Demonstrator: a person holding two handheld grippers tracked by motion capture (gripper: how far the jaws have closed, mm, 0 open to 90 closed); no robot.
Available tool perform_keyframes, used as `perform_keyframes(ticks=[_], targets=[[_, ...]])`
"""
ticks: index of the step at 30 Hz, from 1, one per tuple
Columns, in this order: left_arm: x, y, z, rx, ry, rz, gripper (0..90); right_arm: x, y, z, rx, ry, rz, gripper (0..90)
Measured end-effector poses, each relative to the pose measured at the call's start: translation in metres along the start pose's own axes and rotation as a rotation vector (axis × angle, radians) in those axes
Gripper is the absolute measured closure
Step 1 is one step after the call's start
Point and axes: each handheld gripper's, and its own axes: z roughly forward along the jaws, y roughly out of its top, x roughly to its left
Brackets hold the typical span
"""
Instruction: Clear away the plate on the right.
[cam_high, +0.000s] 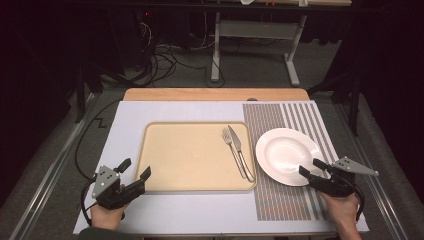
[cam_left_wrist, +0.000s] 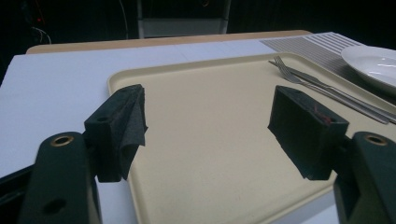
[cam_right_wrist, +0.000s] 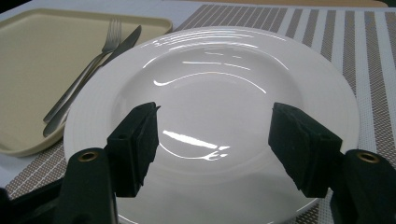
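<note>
A beige tray (cam_high: 190, 155) lies in the middle of the white table cover. A fork (cam_high: 233, 150) and a knife (cam_high: 242, 152) rest side by side on its right part. A white plate (cam_high: 287, 156) sits on the striped placemat (cam_high: 280, 120) to the right of the tray. My left gripper (cam_high: 136, 169) is open at the tray's near left corner, its jaws on either side of the tray rim (cam_left_wrist: 116, 88). My right gripper (cam_high: 311, 167) is open, its jaws hanging over the plate's (cam_right_wrist: 224, 93) near right rim with nothing between them.
A wooden table edge (cam_high: 215, 94) shows beyond the white cover. Behind the table stand a metal frame (cam_high: 255, 45) and loose cables (cam_high: 160, 60) on the floor. Bare cover lies to the left of the tray and along the front edge.
</note>
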Motion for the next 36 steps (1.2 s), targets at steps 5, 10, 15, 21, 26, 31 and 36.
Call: perform_keyframes(ticks=[5, 10, 15, 21, 26, 31, 36], targets=[[-0.002, 0.000, 0.001, 0.009, 0.000, 0.023, 28.2, -0.005, 0.001, 0.000, -0.001, -0.018, 0.021, 33.9], [-0.003, 0.000, 0.001, 0.008, 0.005, 0.024, 28.1, -0.008, 0.001, 0.000, 0.003, -0.027, 0.054, 33.5], [-0.003, 0.000, 0.001, 0.010, 0.005, 0.023, 28.1, -0.013, 0.001, 0.003, 0.015, -0.035, 0.075, 33.6], [-0.003, 0.000, 0.001, 0.010, 0.006, 0.026, 28.1, -0.017, 0.002, 0.004, 0.014, -0.035, 0.094, 33.6], [-0.003, 0.000, 0.001, 0.010, 0.005, 0.029, 28.1, -0.021, 0.001, 0.004, 0.019, -0.044, 0.119, 34.1], [-0.003, 0.000, 0.001, 0.010, 0.005, 0.027, 28.0, -0.025, 0.001, 0.003, 0.015, -0.047, 0.156, 34.4], [-0.003, 0.000, 0.001, 0.010, 0.006, 0.027, 28.1, -0.029, 0.000, 0.003, 0.003, -0.049, 0.189, 34.9]])
